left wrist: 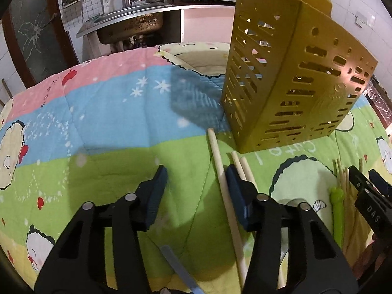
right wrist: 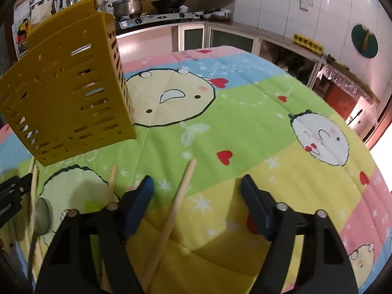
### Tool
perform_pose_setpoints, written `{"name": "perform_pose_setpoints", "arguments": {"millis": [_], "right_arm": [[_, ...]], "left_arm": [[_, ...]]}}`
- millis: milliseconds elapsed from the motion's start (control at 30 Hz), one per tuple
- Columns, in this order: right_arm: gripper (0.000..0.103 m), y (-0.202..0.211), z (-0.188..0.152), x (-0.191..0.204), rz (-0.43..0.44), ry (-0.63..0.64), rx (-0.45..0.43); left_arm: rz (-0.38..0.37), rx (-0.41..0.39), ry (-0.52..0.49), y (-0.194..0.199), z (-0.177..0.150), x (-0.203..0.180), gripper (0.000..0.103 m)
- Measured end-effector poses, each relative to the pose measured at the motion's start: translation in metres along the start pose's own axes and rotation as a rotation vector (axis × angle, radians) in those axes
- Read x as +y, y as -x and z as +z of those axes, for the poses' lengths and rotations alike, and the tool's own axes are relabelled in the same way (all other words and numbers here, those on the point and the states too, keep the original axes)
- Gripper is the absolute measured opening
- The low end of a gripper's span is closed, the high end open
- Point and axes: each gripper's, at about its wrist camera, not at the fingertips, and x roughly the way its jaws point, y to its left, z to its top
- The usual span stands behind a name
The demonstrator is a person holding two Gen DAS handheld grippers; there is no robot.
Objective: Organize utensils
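Now one wooden stick [right wrist: 171,218] lies between the open right claw [right wrist: 197,186], nearer its left finger.

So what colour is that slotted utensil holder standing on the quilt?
Mustard yellow; the utensil holder shows best in the right wrist view.

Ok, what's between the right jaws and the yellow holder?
Right wrist view: only bare quilt between the right gripper and the yellow holder, plus one wooden stick's tip.
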Motion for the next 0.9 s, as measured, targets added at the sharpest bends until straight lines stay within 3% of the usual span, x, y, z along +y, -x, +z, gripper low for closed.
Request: {"name": "perform_pose_setpoints", "arguments": {"millis": [200, 367, 467, 600, 667, 900], "right_arm": [[0.046, -0.002, 0.004, 0.009, 0.013, 0.001, 0.025], [0.020, -0.008, 0.013, 0.007, 0.046, -0.030, 0.062], [0.012, -0.012, 0.019, 0.005, 0.068, -0.042, 0.083], [0.010, -0.011, 0.025, 0.002, 0.109, -0.050, 0.103], [0.006, -0.010, 0.026, 0.001, 0.125, -0.050, 0.103], [0.006, 0.007, 0.029, 0.000, 0.183, -0.042, 0.054]], "left_arm": [[0.016, 0.025, -0.005, -0.005, 0.008, -0.005, 0.041], [0.003, 0.045, 0.008, -0.008, 0.016, -0.004, 0.033], [0.005, 0.061, 0.014, -0.014, 0.024, -0.004, 0.028], [0.012, 0.064, 0.021, -0.016, 0.029, -0.004, 0.020], [0.014, 0.051, 0.026, -0.013, 0.028, -0.004, 0.009], [-0.033, -0.038, 0.036, 0.012, 0.022, -0.005, 0.007]]}}
